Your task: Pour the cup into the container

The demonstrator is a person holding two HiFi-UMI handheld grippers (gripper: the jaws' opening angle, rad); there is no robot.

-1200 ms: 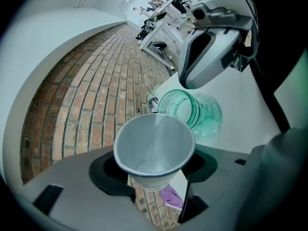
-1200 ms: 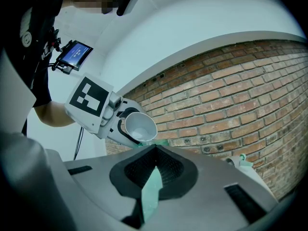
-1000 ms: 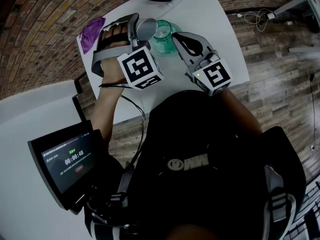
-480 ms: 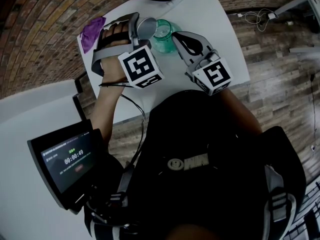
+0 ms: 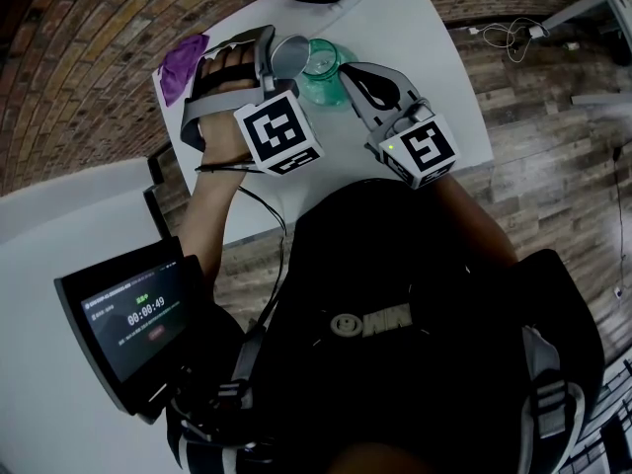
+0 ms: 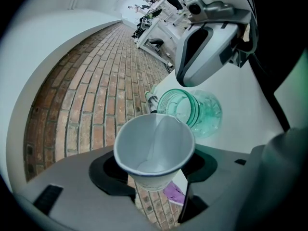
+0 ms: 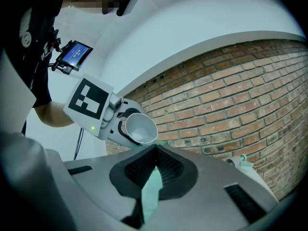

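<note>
Left gripper view: left gripper (image 6: pixel 154 172), jaws partly apart, clamped on white paper cup (image 6: pixel 154 146). Cup axis tipped, lip just beside the mouth of the container (image 6: pixel 195 110), which lies ahead and slightly right. Container: clear green, ribbed, on white table (image 6: pixel 250 109), wall apparently pinched by right gripper (image 7: pixel 153 165). Cup interior pale; contents indiscernible.

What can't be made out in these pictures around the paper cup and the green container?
Contents of the green container: in the left gripper view, the tinted wall shows nothing sure inside.
Rest of the green container: in the right gripper view, the right gripper hides all but a green sliver between its jaws.
The purple cloth: in the left gripper view, the paper cup covers most of it.
Small print on the screen: in the head view, too small to read.
</note>
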